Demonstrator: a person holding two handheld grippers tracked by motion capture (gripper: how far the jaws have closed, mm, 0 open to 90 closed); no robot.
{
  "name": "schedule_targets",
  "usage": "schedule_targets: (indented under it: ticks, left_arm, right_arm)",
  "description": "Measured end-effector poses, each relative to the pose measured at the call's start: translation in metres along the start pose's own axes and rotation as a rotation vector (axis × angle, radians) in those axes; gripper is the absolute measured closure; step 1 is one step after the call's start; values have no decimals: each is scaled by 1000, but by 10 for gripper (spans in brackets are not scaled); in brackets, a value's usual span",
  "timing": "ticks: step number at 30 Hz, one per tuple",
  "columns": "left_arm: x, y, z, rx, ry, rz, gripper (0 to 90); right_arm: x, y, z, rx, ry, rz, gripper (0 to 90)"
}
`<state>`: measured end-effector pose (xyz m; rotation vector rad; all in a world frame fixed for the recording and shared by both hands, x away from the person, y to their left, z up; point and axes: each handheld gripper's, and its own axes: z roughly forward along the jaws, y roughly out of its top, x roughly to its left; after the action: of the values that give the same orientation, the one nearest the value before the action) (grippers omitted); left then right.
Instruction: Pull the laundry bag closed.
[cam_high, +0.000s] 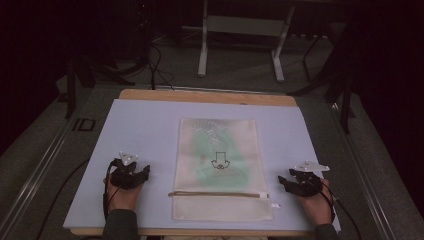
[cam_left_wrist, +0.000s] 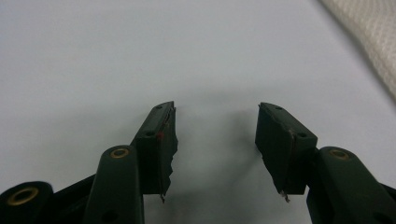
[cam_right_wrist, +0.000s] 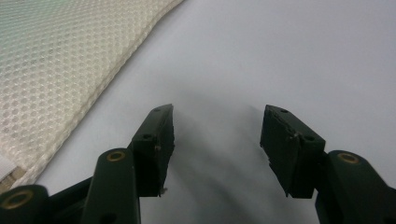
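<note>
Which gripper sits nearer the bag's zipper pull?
The right gripper: the white zipper pull lies at the mesh bag's near right corner, while the left gripper rests open across the bag.

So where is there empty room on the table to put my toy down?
Bare mat lies left of the mesh bag, beyond the left gripper. Another bare strip runs between the bag and the right gripper, and along the far edge. The middle is taken by the bag.

- Pale lavender-blue mat (cam_high: 140, 130) spread flat over a wooden tabletop (cam_high: 207, 96), wood edge showing along far side.
- White metal frame stand (cam_high: 202, 55) on grey floor (cam_high: 240, 70) beyond the tabletop.
- Black cables (cam_high: 155, 65) trailing across the floor at left.
- Metal rail (cam_high: 45, 155) running along left side.
</note>
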<state>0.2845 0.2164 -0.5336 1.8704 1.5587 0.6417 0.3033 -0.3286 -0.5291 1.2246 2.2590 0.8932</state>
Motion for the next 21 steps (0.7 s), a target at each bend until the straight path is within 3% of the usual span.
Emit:
schedule_targets:
  ticks: [2,11,21]
  left_arm:
    - [0,1,-4,-25,-3,11,484]
    - [1,1,-7,-34,-20,10,484]
    - [0,2,-8,-34,-41,26,499]
  right_arm:
    - [0,0,-1,1,3,2,444]
    - [-5,-2,-6,-15,13,28,437]
    - [-2,1,-8,-7,19,6,433]
